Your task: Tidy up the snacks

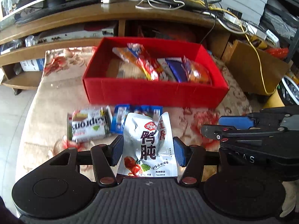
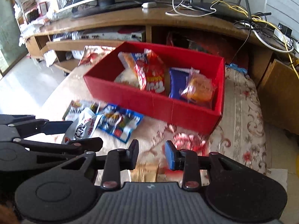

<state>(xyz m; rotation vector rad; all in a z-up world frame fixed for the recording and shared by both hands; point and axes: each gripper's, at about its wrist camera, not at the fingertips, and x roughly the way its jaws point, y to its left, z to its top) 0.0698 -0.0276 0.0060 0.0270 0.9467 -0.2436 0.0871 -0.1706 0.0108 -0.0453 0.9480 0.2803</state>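
Note:
My left gripper [image 1: 147,149] is shut on a silver snack pouch [image 1: 147,145] with black Chinese characters, held above the floral cloth in front of the red box [image 1: 155,93]. The box holds several snack packs, among them a red bag [image 2: 151,74] and a blue pack [image 2: 177,82]. A white-green wafer pack [image 1: 87,127] and a blue pack [image 1: 134,112] lie on the cloth in front of the box. My right gripper [image 2: 152,155] is open and empty, low over the cloth to the right of the left gripper [image 2: 61,132]. The pouch also shows in the right wrist view [image 2: 84,127].
A wooden TV stand [image 1: 115,16] with a monitor, cables and a router runs behind the box. A cardboard box [image 1: 250,65] stands at the right. Tiled floor [image 1: 15,102] lies to the left of the cloth-covered surface [image 2: 241,112].

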